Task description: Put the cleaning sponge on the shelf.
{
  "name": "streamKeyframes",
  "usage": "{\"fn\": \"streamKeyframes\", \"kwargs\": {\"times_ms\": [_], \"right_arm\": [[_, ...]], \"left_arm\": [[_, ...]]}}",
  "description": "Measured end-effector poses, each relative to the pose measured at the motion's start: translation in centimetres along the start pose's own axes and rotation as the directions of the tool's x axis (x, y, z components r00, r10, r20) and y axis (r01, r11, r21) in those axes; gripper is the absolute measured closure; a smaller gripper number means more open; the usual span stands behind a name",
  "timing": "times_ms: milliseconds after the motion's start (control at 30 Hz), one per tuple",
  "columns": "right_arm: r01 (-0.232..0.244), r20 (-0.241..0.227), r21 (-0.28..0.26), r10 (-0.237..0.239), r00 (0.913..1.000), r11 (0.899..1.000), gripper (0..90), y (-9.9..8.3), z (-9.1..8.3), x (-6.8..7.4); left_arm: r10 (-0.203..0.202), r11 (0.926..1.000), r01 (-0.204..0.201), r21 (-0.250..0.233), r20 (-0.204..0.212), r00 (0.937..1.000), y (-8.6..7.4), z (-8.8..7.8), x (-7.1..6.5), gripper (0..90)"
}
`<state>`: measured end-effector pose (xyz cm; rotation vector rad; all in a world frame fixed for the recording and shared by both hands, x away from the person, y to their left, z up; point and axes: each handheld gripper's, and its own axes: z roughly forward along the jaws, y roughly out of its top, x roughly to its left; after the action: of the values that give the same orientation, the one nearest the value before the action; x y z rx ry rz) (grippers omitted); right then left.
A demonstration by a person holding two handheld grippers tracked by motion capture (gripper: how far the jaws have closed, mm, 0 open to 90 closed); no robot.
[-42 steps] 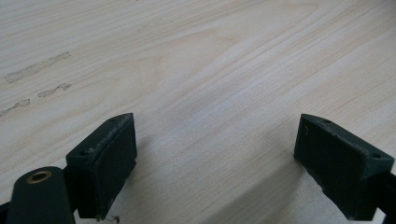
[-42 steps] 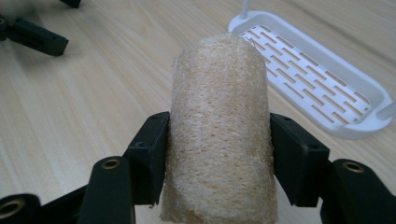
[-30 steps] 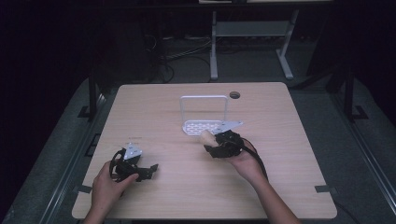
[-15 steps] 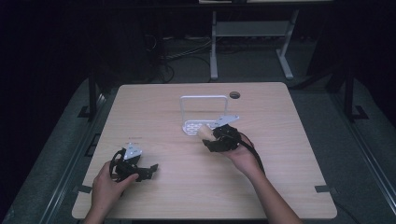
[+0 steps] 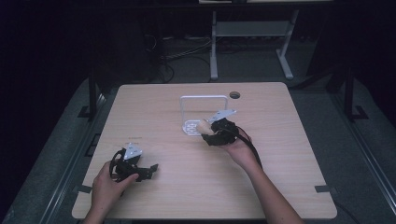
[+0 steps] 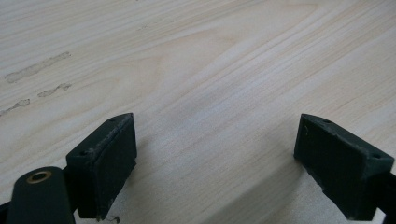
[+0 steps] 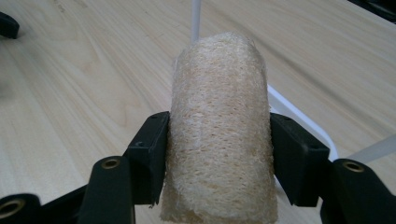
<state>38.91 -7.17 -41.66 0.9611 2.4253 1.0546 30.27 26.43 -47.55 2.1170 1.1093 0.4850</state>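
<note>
A beige loofah sponge (image 7: 218, 126) stands upright between the jaws of my right gripper (image 7: 218, 158), which is shut on it. In the high view that gripper (image 5: 208, 133) holds the loofah (image 5: 202, 126) over the base of a white wire rack (image 5: 204, 99) at the table's middle. The rack's white frame (image 7: 299, 116) runs just behind the sponge in the right gripper view. My left gripper (image 5: 150, 171) rests low at the front left of the table, open, with bare wood between its jaws (image 6: 215, 163).
The light wooden table (image 5: 280, 186) has a round cable hole (image 5: 234, 95) near its far edge. Dark floor, cables and a white desk frame (image 5: 252, 32) lie beyond the table.
My right gripper has carried the loofah forward and a little left, closer over the rack's base. The left gripper has stayed in place.
</note>
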Motion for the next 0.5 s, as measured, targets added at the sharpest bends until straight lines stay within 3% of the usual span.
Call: {"fn": "streamKeyframes", "kwargs": {"times_ms": [500], "right_arm": [[-0.006,0.005,0.01,0.006,1.0,1.0,41.2,1.0,2.1,-1.2]], "left_arm": [[0.0,1.0,0.0,-0.001,0.0,1.0,0.0,0.0,0.0,12.5]]}}
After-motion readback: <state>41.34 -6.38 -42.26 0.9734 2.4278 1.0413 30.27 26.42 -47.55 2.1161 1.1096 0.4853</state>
